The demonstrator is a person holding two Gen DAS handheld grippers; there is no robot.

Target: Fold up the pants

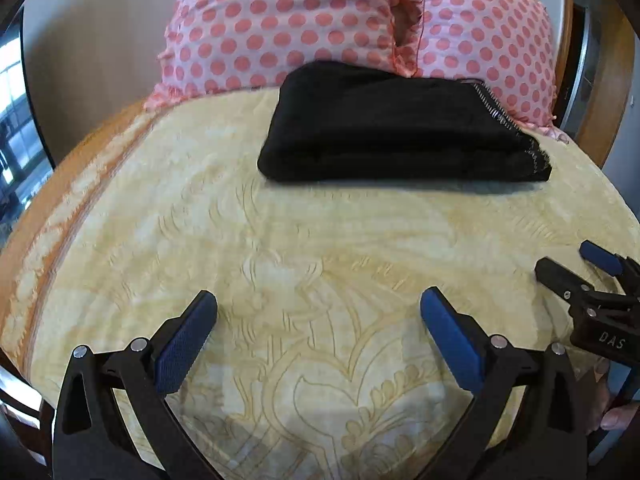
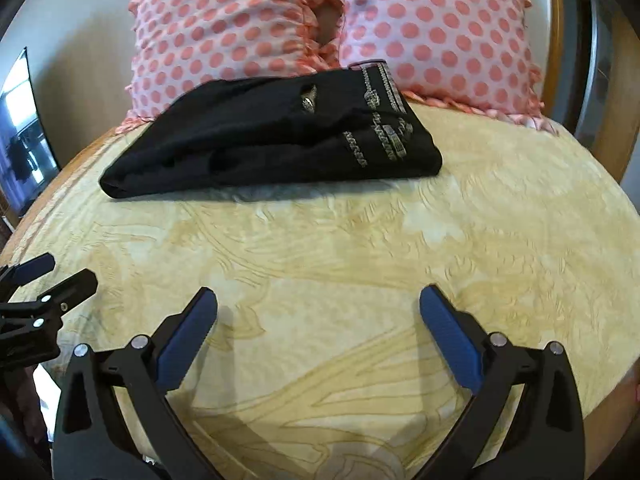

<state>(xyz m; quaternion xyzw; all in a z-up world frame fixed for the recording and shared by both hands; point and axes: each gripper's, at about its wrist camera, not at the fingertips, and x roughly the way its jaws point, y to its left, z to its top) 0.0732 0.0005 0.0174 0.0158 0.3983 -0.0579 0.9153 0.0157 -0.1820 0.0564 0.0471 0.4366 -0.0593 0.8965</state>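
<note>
The black pants point(image 1: 396, 128) lie folded in a compact stack on the yellow bedspread point(image 1: 280, 240), close to the pillows. They also show in the right wrist view point(image 2: 272, 140), with a patterned waistband at the right end. My left gripper point(image 1: 318, 308) is open and empty, well short of the pants. My right gripper point(image 2: 318, 306) is open and empty too, the same distance back. The right gripper also shows at the right edge of the left wrist view point(image 1: 576, 264), and the left gripper shows at the left edge of the right wrist view point(image 2: 60, 272).
Two pink pillows with coral dots point(image 1: 280, 20) point(image 2: 432, 28) lean against the wooden headboard point(image 1: 612, 92) behind the pants. The bed's orange border point(image 1: 60, 208) runs along the left. A dark screen point(image 2: 24, 128) stands at the far left by the wall.
</note>
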